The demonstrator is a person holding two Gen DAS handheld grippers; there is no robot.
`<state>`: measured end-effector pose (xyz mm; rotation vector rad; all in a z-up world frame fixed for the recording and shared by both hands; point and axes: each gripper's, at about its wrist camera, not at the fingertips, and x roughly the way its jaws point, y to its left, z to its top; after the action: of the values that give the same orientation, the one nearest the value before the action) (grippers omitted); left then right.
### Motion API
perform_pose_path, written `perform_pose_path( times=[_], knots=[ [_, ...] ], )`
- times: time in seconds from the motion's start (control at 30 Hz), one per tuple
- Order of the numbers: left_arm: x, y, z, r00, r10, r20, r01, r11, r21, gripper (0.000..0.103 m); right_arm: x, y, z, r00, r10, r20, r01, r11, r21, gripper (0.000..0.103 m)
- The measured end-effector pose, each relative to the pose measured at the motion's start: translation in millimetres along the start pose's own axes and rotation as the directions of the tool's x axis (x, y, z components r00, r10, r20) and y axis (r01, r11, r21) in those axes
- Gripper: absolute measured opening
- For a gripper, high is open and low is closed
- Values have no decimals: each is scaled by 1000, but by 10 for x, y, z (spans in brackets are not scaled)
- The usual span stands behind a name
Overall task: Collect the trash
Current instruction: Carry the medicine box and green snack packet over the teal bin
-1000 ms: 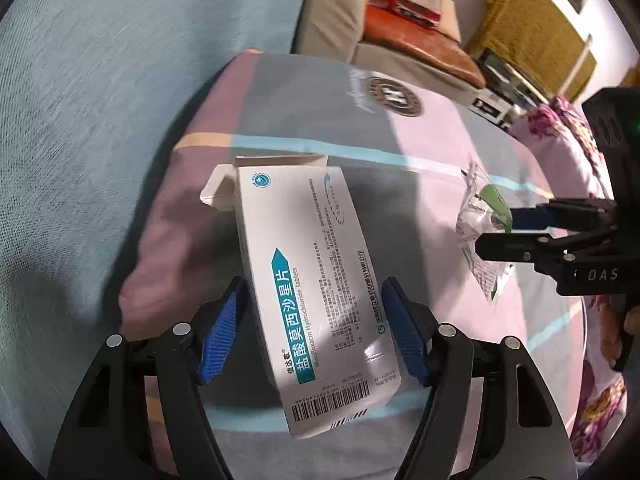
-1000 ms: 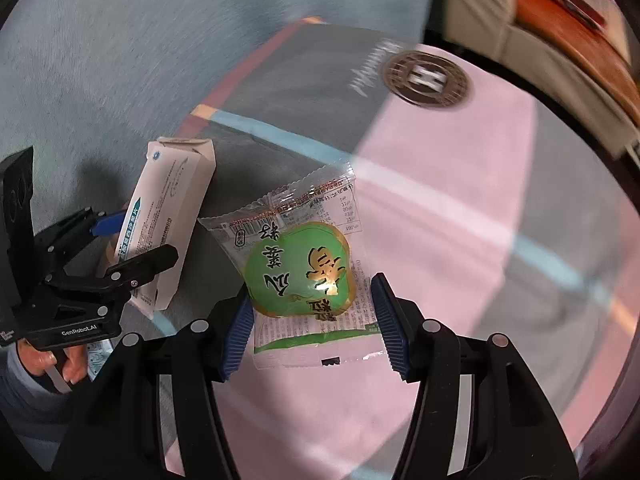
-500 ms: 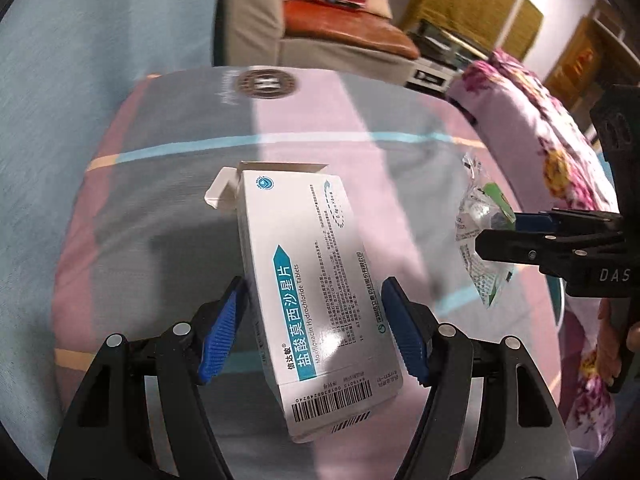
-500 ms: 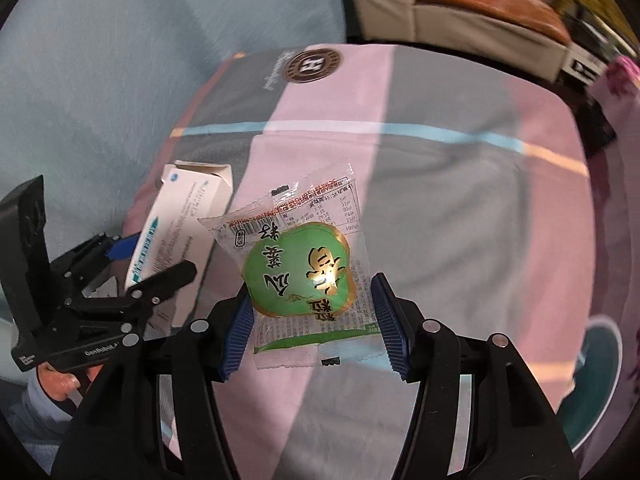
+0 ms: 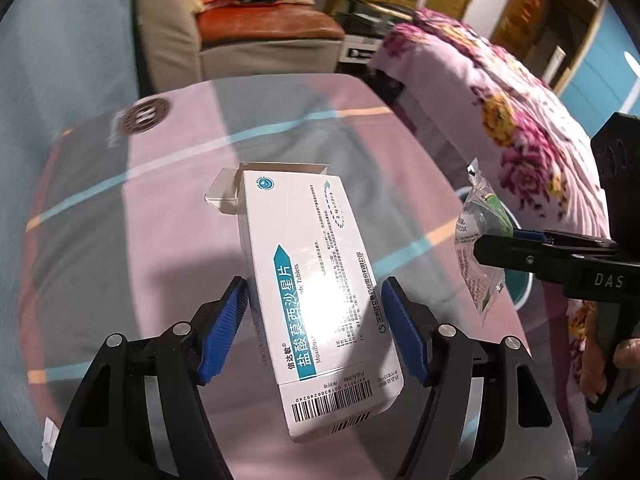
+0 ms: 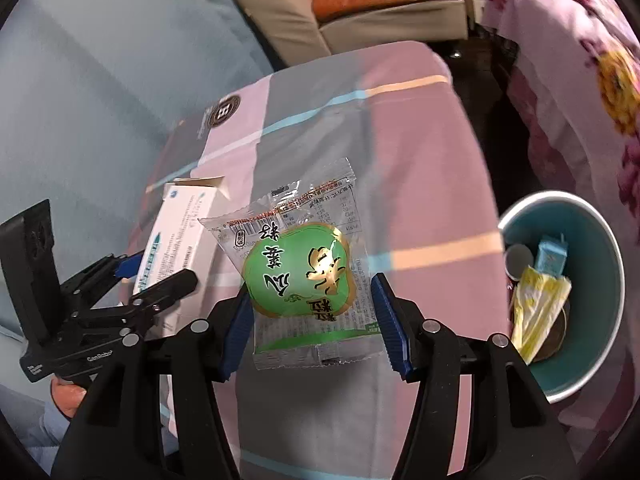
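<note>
My left gripper [image 5: 314, 328] is shut on a white and teal medicine box [image 5: 316, 292] with an open top flap, held above the pink and grey striped cloth [image 5: 132, 264]. In the right wrist view, my right gripper [image 6: 312, 320] is shut on a clear snack wrapper with a green label [image 6: 304, 272]. The same wrapper [image 5: 478, 248] shows edge-on at the right of the left wrist view, and the medicine box [image 6: 176, 236] shows at the left of the right wrist view. A teal waste bin [image 6: 600, 320] stands to the right of the wrapper, holding a yellow wrapper and a small blue carton.
The striped cloth [image 6: 420, 168] covers a table. A beige sofa with an orange cushion [image 5: 256, 24] stands beyond it. A pink floral bedspread [image 5: 520, 120] lies to the right, close beside the bin. A blue-grey fabric surface [image 6: 100, 80] fills the left.
Both grippers have swung to the right across the striped cloth, still holding the box and the wrapper. The waste bin and floral bedspread have come into view at the right.
</note>
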<state>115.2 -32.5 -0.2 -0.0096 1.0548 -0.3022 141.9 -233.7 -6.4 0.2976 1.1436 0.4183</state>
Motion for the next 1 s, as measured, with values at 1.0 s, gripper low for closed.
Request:
perform_pose_path(
  times=[1.0],
  knots=[
    [688,-1942,409,992,-91,-91,114,952,285,70,-1019,-1570,-416,969,-103,226,40,963,265,54]
  ],
)
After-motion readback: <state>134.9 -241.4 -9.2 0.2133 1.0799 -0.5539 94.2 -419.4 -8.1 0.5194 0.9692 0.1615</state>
